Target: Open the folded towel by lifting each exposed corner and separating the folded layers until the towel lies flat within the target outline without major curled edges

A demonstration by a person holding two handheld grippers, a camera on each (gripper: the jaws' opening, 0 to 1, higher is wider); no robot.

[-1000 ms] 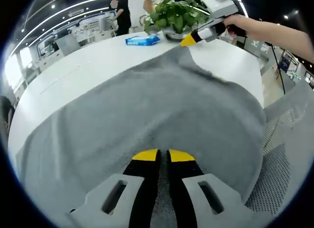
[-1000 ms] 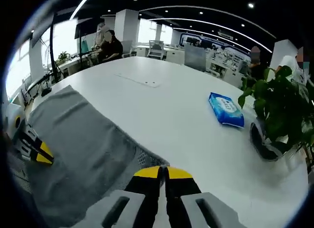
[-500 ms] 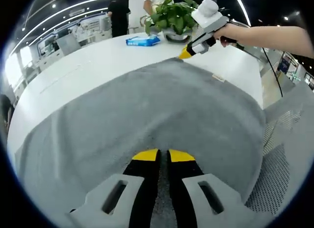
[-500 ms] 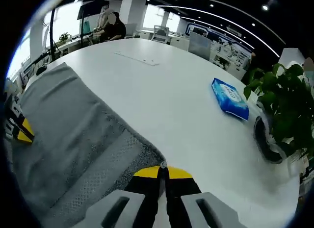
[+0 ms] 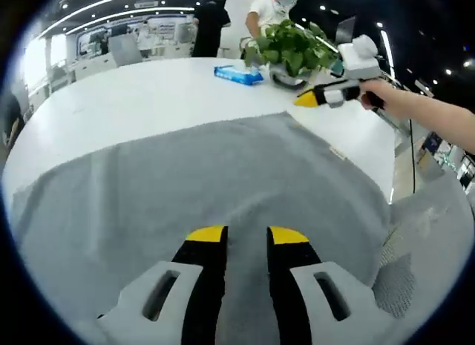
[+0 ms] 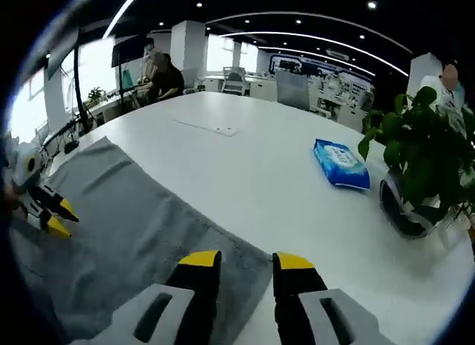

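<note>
Grey towel [image 5: 208, 174] spread open on white table [image 5: 133, 85], one edge hanging over table edge. Left gripper [image 5: 247, 235] — jaws apart, above towel's near part, gripping nothing. Right gripper [image 6: 246, 260] — jaws apart over towel's far corner. Beyond: blue packet [image 6: 341, 164], potted plant [image 6: 419, 159], seated person [image 6: 165, 76] in background.

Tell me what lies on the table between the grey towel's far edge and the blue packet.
Nothing: in the right gripper view, bare white table separates the towel from the packet.
</note>
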